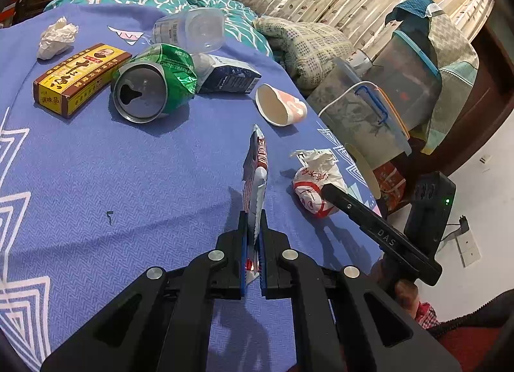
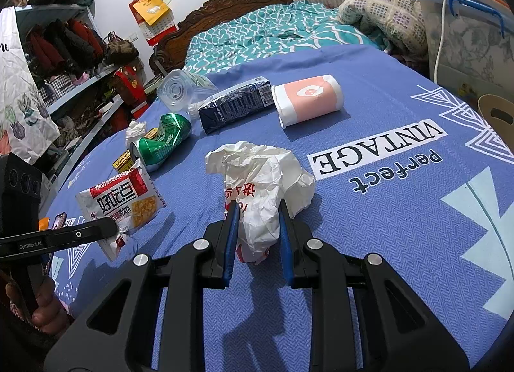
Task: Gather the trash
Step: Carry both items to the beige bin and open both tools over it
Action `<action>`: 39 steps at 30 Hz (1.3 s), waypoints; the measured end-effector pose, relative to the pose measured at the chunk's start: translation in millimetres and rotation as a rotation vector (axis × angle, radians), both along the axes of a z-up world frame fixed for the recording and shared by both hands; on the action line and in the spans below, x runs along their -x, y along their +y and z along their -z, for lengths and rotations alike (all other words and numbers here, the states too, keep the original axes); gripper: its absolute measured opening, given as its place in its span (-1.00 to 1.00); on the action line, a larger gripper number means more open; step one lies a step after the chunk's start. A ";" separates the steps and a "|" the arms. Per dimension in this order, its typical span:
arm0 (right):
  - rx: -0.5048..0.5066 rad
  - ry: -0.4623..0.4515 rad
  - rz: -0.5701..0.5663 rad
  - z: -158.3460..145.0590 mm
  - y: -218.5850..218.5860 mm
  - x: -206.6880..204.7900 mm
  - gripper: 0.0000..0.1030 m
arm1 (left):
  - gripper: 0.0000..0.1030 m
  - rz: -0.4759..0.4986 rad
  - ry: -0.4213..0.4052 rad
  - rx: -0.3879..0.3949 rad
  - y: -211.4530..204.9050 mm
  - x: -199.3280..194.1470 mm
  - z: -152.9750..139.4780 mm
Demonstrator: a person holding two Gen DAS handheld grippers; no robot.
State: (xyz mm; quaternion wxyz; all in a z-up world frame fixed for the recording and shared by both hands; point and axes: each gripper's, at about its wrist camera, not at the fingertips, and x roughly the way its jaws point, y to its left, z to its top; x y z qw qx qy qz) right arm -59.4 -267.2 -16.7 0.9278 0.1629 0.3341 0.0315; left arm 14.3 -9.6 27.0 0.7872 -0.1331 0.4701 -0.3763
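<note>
**Both grippers clamped on litter over the blue bedspread**

While the rest of the rubbish lies scattered across the blue bedspread, each hand-held tool already has a piece pinched. The left gripper is clenched on a flat red-and-white snack packet, held edge-on so it stands up thin between the blue pads; from the right wrist view the same packet shows its printed face, with the left tool's finger across its lower corner. The right gripper grasps a crumpled white plastic bag with red print, its pads pressed into the lower folds while the upper part billows out onto the cloth.

Further up the bed sits the remaining litter: a crushed green can on its side, touching a yellow-and-brown seasoning box; a ball of white tissue beyond the box; a dark blue drink carton just beside the can; a clear plastic bottle behind both; and a pink-and-white paper cup lying tipped over near the bed's right edge. A person's hand grips the left tool's handle at the lower left of the right wrist view.
</note>
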 end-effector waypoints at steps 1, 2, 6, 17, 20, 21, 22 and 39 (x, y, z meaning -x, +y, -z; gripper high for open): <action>0.001 -0.002 0.003 -0.4 -0.9 0.4 -0.50 | -0.90 0.003 0.000 -0.001 -1.1 -0.4 -0.2; 0.001 -0.004 0.008 -0.6 -2.6 0.6 -0.50 | -0.90 0.007 -0.001 -0.002 -2.6 -0.5 -1.5; -0.004 -0.015 0.042 -2.9 -13.6 4.8 -0.50 | -0.90 0.039 -0.020 -0.012 -14.2 -4.0 -8.4; -0.001 -0.054 0.218 -11.8 -97.5 34.2 -0.50 | -0.90 0.251 -0.088 -0.054 -115.2 -24.0 -35.6; -0.006 -0.062 0.295 -12.7 -132.7 45.8 -0.50 | -0.90 0.344 -0.107 -0.070 -165.8 -27.8 -43.0; -0.005 -0.066 0.326 -13.4 -146.9 50.7 -0.50 | -0.90 0.366 -0.111 -0.072 -179.4 -28.8 -44.8; 0.000 -0.070 0.356 -14.6 -160.8 54.7 -0.50 | -0.90 0.391 -0.114 -0.072 -195.0 -30.1 -47.2; -0.034 0.009 0.663 1.6 -354.2 61.3 0.51 | -0.26 0.667 -0.129 -0.223 -512.6 -28.6 -26.9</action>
